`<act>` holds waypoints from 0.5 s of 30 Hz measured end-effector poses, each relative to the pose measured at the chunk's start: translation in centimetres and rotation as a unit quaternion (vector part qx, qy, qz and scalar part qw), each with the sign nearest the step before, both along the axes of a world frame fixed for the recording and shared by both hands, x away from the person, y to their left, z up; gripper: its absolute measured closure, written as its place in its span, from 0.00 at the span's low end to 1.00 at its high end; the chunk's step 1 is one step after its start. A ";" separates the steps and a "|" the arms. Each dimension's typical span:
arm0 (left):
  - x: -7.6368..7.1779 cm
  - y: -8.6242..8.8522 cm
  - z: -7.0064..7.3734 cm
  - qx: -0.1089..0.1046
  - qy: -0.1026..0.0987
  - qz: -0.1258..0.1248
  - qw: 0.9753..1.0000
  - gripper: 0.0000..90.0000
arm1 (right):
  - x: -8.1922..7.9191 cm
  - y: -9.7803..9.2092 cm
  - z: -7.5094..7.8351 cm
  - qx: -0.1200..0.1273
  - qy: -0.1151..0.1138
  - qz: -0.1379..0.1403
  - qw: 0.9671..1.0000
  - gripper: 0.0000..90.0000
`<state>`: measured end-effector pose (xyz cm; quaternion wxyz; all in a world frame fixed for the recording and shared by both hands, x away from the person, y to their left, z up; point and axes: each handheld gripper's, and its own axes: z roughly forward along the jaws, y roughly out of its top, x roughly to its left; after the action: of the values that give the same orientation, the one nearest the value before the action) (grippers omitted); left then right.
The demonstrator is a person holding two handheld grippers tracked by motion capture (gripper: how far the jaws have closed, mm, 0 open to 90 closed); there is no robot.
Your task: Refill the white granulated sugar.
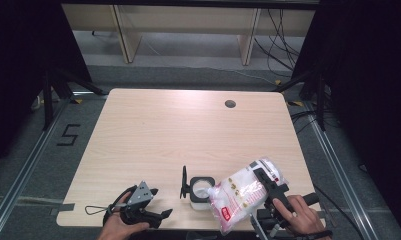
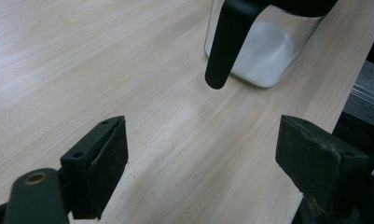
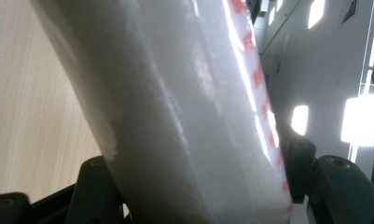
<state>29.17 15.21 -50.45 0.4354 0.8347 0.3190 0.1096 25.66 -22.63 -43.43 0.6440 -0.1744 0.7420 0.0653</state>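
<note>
My right tongs (image 1: pixel 266 186) are clamped on a plastic bag (image 1: pixel 243 194) of white powder. I hold it tipped over the clear jar (image 1: pixel 200 189) near the front edge of the tabletop (image 1: pixel 188 130). My left tongs (image 1: pixel 158 202) are wide apart, just beside the jar.

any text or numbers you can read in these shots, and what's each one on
"5": a dark numeral marked on the grey floor, left of the table.
The bag of white grains clamped in the right gripper carries a red label and red print: too small and blurred to read, in the right gripper view too.
The clear container with the black lid bears no readable text, nor does the open left gripper.
</note>
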 end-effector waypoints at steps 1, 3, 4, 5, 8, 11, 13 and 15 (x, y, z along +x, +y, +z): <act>0.0 0.0 0.0 0.000 0.000 0.000 1.000 0.18 | -0.1 -0.1 -0.1 0.005 0.009 -0.012 1.000 0.47; 0.0 0.0 0.0 0.000 0.001 0.001 1.000 0.18 | 0.0 -0.1 0.0 0.002 0.007 -0.007 1.000 0.47; 0.0 0.0 0.0 -0.003 0.002 0.001 1.000 0.18 | 0.1 -0.2 0.1 0.001 0.003 -0.006 1.000 0.47; 0.0 0.0 0.0 -0.003 0.002 0.001 1.000 0.18 | 0.1 -0.2 0.1 0.001 0.003 -0.006 1.000 0.47; 0.0 0.0 0.0 -0.001 0.000 -0.001 1.000 0.18 | 0.1 -0.3 0.2 0.002 0.004 -0.009 1.000 0.47; 0.0 0.0 0.0 -0.002 0.003 0.001 1.000 0.18 | 0.0 -0.3 0.2 0.000 0.001 -0.011 1.000 0.47; 0.0 0.0 0.0 0.000 0.002 0.001 1.000 0.18 | 0.0 -0.2 0.2 -0.001 0.000 -0.006 1.000 0.47; -0.1 0.0 0.0 -0.003 0.004 0.000 1.000 0.18 | 0.0 -0.1 0.1 0.000 0.004 -0.002 1.000 0.47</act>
<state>29.11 15.18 -50.47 0.4365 0.8339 0.3208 0.1053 25.65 -22.69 -43.30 0.6415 -0.1726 0.7446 0.0649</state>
